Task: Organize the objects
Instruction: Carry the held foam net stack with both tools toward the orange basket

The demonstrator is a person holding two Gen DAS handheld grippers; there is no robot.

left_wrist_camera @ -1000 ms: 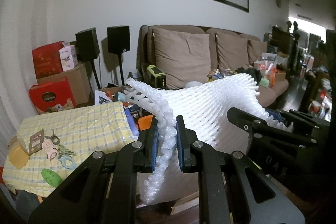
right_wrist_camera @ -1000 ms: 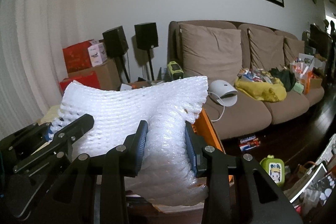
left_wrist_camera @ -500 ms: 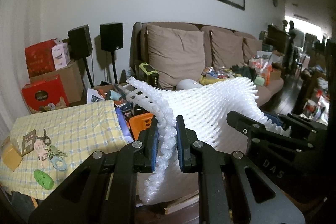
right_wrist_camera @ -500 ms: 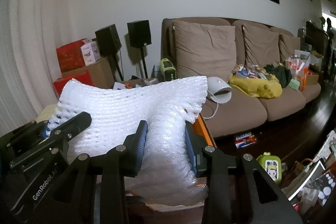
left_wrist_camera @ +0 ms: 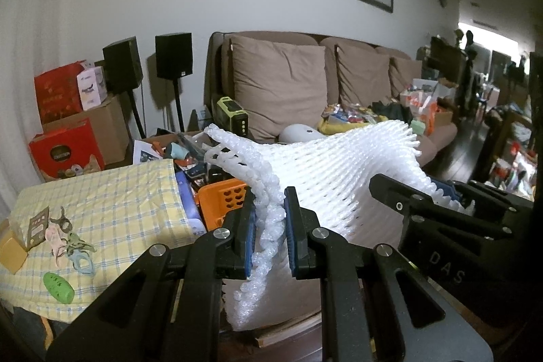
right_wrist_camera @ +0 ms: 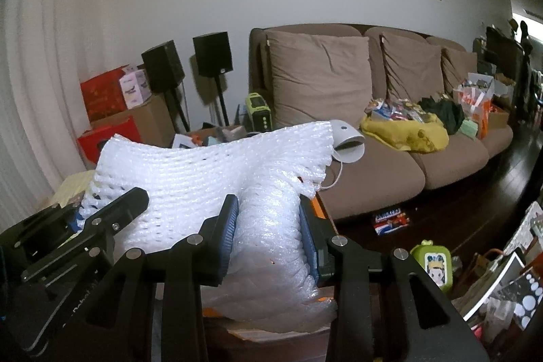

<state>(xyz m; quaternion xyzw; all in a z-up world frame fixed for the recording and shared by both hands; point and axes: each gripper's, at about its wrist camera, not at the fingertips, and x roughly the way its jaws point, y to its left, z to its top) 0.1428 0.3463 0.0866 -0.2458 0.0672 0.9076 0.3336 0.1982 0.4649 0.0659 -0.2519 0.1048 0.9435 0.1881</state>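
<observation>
A white foam packing net (left_wrist_camera: 339, 178) hangs stretched in the air between both grippers. My left gripper (left_wrist_camera: 269, 226) is shut on a thin bunched edge of the foam net at its left end. In the right wrist view the same foam net (right_wrist_camera: 210, 172) spreads to the left, and my right gripper (right_wrist_camera: 268, 236) is shut on a thicker bunched fold of it. Each gripper shows in the other's view: the right gripper (left_wrist_camera: 451, 192) at the right, the left gripper (right_wrist_camera: 74, 219) at the lower left. The net hides what lies right below it.
A table with a yellow checked cloth (left_wrist_camera: 118, 199) holds small toys and a green oval (left_wrist_camera: 58, 287). An orange basket (left_wrist_camera: 224, 199) sits beside it. A brown sofa (right_wrist_camera: 373, 165) strewn with clutter stands behind. Boxes (left_wrist_camera: 68, 141) and two speakers (left_wrist_camera: 173, 60) line the wall. Items litter the dark floor (right_wrist_camera: 434, 260).
Both grippers have shifted across the room with the net still stretched between them; the background slid to the left and downward-forward. Neither grip has altered.
</observation>
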